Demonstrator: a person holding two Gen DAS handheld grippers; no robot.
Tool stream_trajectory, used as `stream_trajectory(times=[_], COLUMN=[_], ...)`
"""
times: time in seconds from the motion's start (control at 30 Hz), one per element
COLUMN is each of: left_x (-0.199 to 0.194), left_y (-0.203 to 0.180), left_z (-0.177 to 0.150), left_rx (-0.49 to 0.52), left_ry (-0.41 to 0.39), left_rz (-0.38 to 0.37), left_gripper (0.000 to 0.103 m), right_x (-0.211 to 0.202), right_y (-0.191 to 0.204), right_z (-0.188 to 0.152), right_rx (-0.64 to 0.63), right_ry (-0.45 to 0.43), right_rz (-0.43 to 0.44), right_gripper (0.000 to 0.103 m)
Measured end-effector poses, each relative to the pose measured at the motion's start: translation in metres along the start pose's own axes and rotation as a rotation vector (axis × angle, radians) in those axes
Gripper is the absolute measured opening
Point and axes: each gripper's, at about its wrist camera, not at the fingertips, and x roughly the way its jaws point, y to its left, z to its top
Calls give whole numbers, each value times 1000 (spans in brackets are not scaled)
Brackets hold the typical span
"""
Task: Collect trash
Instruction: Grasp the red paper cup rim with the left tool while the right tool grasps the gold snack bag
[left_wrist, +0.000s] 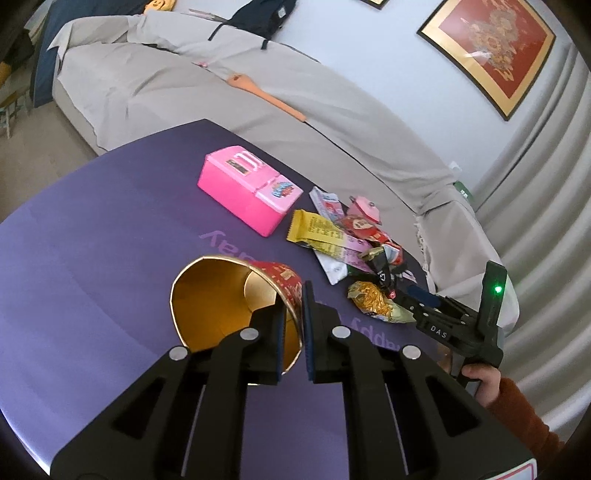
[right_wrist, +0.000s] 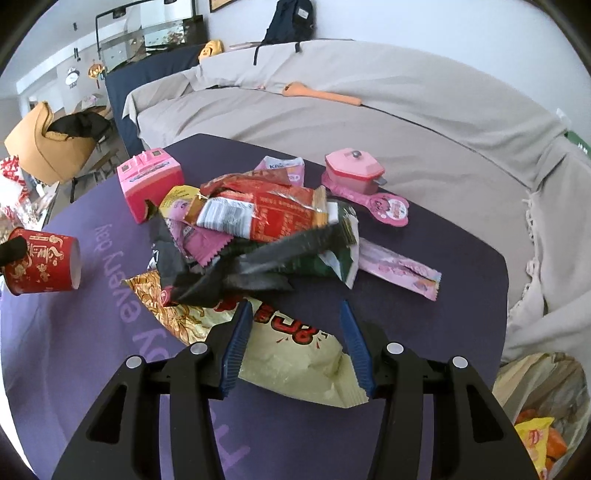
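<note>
My left gripper (left_wrist: 293, 306) is shut on the rim of a red paper cup (left_wrist: 221, 299) with a gold inside, held tilted over the purple table; the cup also shows at the left of the right wrist view (right_wrist: 40, 264). A heap of snack wrappers (right_wrist: 258, 221) lies on the table, seen too in the left wrist view (left_wrist: 347, 240). My right gripper (right_wrist: 295, 314) is open, its fingers either side of a pale yellow chip bag (right_wrist: 291, 350) at the near edge of the heap. The right gripper also appears in the left wrist view (left_wrist: 406, 295).
A pink toy box (left_wrist: 247, 188) stands on the purple table (left_wrist: 92, 240), and a pink toy pot (right_wrist: 354, 170) on a pink paddle sits behind the heap. A grey-covered sofa (right_wrist: 369, 110) runs behind the table. A bag holding trash (right_wrist: 543, 413) sits at the lower right.
</note>
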Motion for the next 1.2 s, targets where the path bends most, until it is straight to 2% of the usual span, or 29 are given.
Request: stream_trajectory(times=[0.23,0.3,0.4,0.57,0.67,0.77,0.8,0.87,1.03,1.2], left_x=[8,8,7,5,4,4,5,5,6,8], left_y=[-4,-5,-7,-17,-23,-27,-29,-32,-36,-38], left_z=[-6,-8,-9,-12,-14,-18,-20,-22,-24,-24], left_rx=[18,22,26,49,65,71,79,94,100,100], left_ry=[21,24,26,35,39,54,60,63,68,71], left_rz=[9,13,14,0,-13,-21,-21,-18,-8,5], left_gripper=[12,14,16,25,26,30,33,34,34,34], right_x=[-12,-16,-19,-21,-23,-37,-44,-54,-69,-57], right_y=[-15,-15,-16,-13,-11,-5,-2,0,7,28], right_z=[-23,-32,-43,-44,-43,-48,-49,-51,-46,-38], right_rx=[98,117,150,103,75,-11,-54,-103,-183,-290], right_ry=[41,56,77,116,147,118,95,59,20,15], right_rz=[104,146,207,240,258,186,130,71,86,60], right_gripper=[48,58,67,73,73,73,73,73,73,73])
